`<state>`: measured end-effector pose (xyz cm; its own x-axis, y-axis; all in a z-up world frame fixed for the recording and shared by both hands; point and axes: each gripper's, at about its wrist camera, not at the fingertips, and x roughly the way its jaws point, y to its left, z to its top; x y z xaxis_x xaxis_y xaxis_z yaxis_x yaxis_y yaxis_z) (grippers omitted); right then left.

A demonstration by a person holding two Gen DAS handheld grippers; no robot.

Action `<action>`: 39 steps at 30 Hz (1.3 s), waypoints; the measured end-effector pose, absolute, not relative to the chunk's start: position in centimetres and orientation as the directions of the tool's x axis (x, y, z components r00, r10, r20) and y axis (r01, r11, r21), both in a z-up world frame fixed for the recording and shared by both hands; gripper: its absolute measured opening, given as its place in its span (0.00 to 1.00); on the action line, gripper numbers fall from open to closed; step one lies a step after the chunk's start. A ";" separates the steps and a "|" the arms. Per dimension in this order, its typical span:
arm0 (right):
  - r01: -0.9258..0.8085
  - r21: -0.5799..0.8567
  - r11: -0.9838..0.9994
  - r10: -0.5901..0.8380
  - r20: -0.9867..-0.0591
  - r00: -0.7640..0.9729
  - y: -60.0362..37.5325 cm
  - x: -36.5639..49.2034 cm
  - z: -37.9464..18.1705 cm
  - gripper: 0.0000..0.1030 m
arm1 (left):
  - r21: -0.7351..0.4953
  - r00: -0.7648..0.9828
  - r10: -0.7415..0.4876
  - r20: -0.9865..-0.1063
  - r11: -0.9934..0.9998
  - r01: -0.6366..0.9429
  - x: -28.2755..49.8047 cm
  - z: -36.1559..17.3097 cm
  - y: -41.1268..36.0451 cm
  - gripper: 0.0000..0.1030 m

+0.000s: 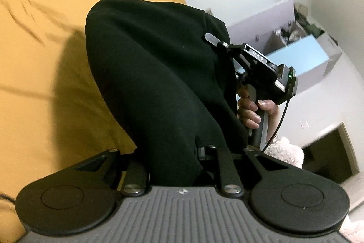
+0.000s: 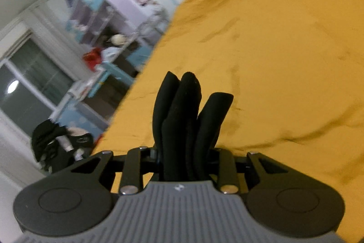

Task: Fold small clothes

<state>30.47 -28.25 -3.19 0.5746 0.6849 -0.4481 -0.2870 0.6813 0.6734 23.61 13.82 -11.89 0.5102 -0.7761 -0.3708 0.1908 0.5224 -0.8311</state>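
Note:
A small black garment [image 1: 154,74] hangs stretched between my two grippers above a mustard-yellow bed cover [image 1: 41,38]. My left gripper [image 1: 182,158] is shut on one end of it; the cloth hides the fingertips. In the left wrist view the right gripper [image 1: 218,42] grips the far end, with the person's hand [image 1: 250,111] on its handle. In the right wrist view my right gripper [image 2: 184,158] is shut on bunched black folds [image 2: 188,120] that stick up past the jaws, over the yellow cover [image 2: 284,49].
The bed's left edge [image 2: 136,83] runs diagonally in the right wrist view. Beyond it are shelves [image 2: 97,15], a window [image 2: 29,88] and a dark pile of clothes [image 2: 52,147] on the floor. A lilac cabinet [image 1: 295,42] and a doorway [image 1: 329,152] show in the left wrist view.

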 end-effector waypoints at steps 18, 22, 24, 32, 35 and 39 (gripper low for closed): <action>-0.409 0.615 0.674 0.738 -0.577 0.348 -1.5 43.2 -16.3 0.23 | -0.768 0.605 -0.567 -0.558 0.629 -0.119 23.2 -22.1 29.4 0.20; -0.364 0.588 0.722 0.690 -0.644 0.330 -2.3 44.0 -20.8 0.28 | -0.788 0.589 -0.595 -0.546 0.605 -0.119 22.2 -25.5 28.9 0.21; -0.328 0.614 0.718 0.696 -0.635 0.334 -3.5 44.1 -21.4 0.37 | -0.785 0.580 -0.603 -0.548 0.611 -0.105 21.8 -25.3 28.8 0.24; -0.398 0.414 0.819 0.574 -0.626 0.529 -5.0 42.2 -14.6 0.54 | -0.716 0.564 -0.537 -0.627 0.682 -0.147 17.1 -21.7 32.1 0.33; -0.522 0.378 0.765 0.639 -0.545 0.542 -4.3 40.5 -12.2 0.54 | -0.676 0.637 -0.443 -0.631 0.716 -0.172 15.1 -19.1 32.7 0.33; -0.597 0.391 0.701 0.700 -0.541 0.467 -1.2 40.9 -12.1 0.51 | -0.705 0.702 -0.458 -0.545 0.704 -0.087 15.8 -18.2 31.5 0.36</action>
<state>40.93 -1.21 -12.11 0.4673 0.6996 -0.5405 -0.5972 0.7006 0.3906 15.76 31.53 -18.24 0.7024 -0.4584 -0.5446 -0.0874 0.7037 -0.7051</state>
